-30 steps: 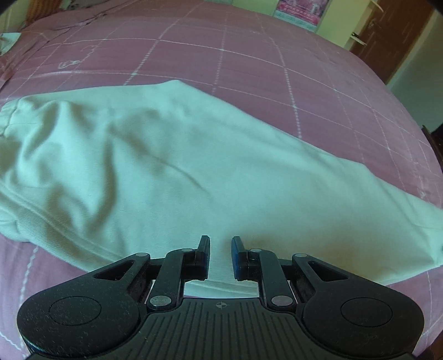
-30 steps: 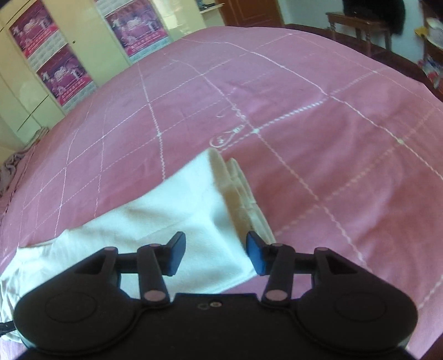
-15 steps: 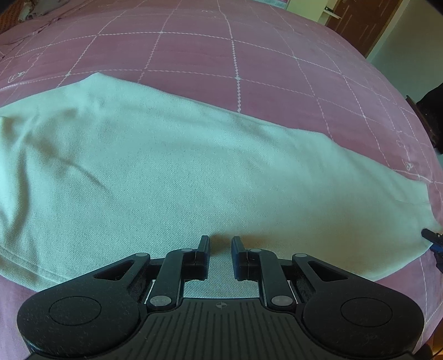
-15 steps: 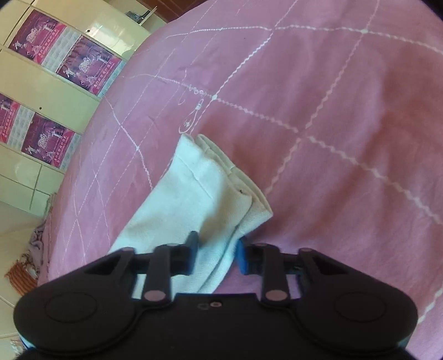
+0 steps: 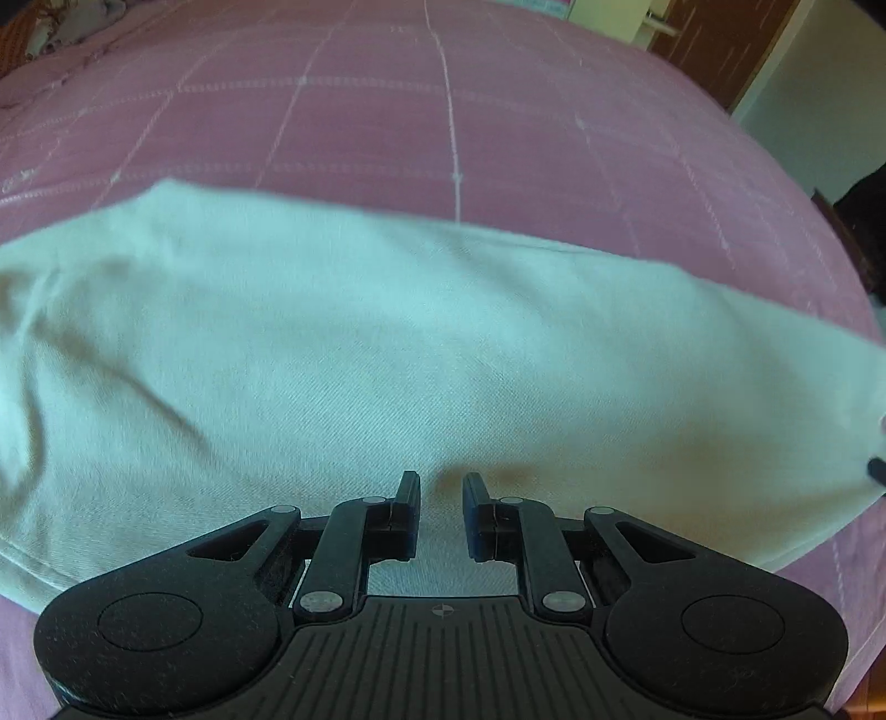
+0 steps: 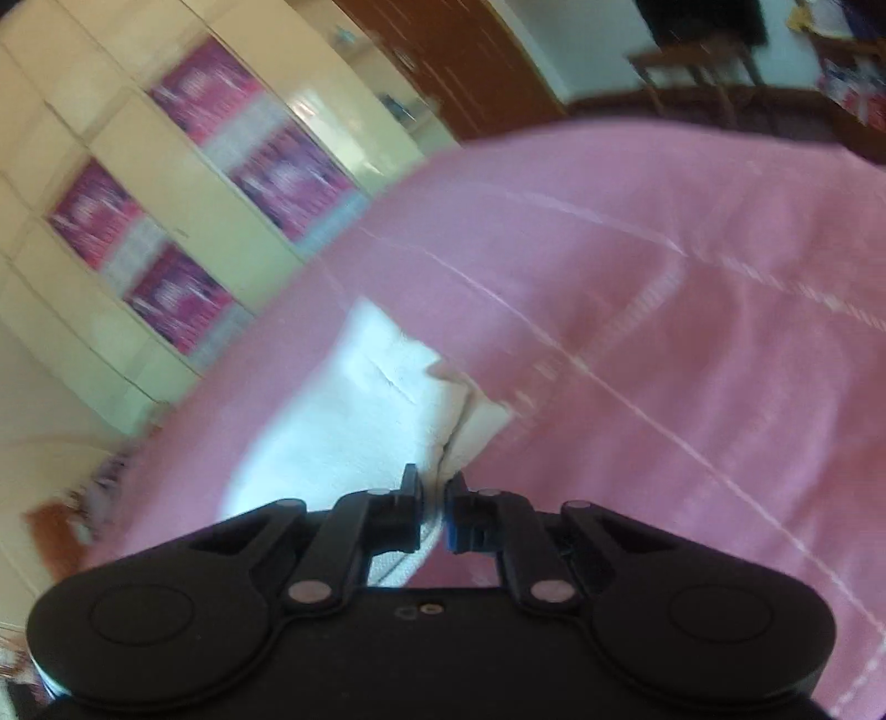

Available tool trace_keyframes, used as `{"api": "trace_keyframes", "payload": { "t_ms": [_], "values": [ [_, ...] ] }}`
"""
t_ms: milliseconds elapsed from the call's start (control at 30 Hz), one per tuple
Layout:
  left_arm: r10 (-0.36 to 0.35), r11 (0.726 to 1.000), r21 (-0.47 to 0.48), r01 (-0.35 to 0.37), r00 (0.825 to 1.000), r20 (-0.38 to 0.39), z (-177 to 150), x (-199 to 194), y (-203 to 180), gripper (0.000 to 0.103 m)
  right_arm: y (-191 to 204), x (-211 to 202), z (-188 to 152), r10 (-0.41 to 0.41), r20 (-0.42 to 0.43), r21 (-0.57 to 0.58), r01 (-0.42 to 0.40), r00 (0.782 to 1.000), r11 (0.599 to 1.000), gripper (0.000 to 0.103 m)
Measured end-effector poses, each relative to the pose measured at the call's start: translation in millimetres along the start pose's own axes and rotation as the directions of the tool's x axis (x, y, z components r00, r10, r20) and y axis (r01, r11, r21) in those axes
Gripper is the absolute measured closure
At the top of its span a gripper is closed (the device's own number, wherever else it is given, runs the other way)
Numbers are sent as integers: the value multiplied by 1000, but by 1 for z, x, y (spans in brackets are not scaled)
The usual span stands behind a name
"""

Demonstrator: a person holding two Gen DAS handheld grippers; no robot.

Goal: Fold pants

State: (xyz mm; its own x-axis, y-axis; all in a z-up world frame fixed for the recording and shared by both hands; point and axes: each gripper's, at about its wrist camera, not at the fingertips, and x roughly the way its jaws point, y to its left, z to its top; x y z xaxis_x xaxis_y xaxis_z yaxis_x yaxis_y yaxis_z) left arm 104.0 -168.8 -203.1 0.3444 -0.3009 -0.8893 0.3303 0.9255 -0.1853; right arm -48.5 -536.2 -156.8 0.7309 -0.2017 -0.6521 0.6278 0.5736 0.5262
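Note:
White pants (image 5: 387,354) lie stretched across a pink checked bedspread (image 5: 443,111). My left gripper (image 5: 440,487) is shut on the near edge of the pants, about midway along the leg. In the right wrist view my right gripper (image 6: 434,482) is shut on the hem end of the pants (image 6: 376,410), which is lifted and bunched ahead of the fingers. That view is blurred by motion. A tip of the right gripper shows at the far right of the left wrist view (image 5: 877,471).
The bedspread (image 6: 664,332) fills most of both views. Cream wardrobes with purple posters (image 6: 183,232) stand behind the bed. A brown door (image 5: 714,50) and dark furniture (image 6: 698,61) sit beyond the bed's far edge.
My right gripper closed from open onto the pants hem and lifted it, swinging upward. My left gripper stayed shut on the pants edge; the cloth shifted under it.

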Motion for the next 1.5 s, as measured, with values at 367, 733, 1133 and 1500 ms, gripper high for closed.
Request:
{"api": "trace_keyframes", "payload": {
  "t_ms": [367, 733, 1133, 1500],
  "values": [
    [-49, 997, 63, 47, 999, 24, -8, -2, -39, 88, -15, 24, -20, -68, -101, -19, 67, 993, 998, 78],
    [-19, 991, 129, 16, 1000, 24, -21, 12, -81, 88, -22, 25, -28, -77, -106, -2, 77, 991, 997, 92],
    [-7, 987, 161, -3, 998, 64, -28, 13, -82, 88, 21, 20, -23, -46, -50, -88, 42, 998, 995, 94],
    [-77, 997, 37, 75, 996, 52, -17, -8, -37, 88, 146, 14, -45, 200, -97, -274, -220, 975, 936, 94]
  ]
}}
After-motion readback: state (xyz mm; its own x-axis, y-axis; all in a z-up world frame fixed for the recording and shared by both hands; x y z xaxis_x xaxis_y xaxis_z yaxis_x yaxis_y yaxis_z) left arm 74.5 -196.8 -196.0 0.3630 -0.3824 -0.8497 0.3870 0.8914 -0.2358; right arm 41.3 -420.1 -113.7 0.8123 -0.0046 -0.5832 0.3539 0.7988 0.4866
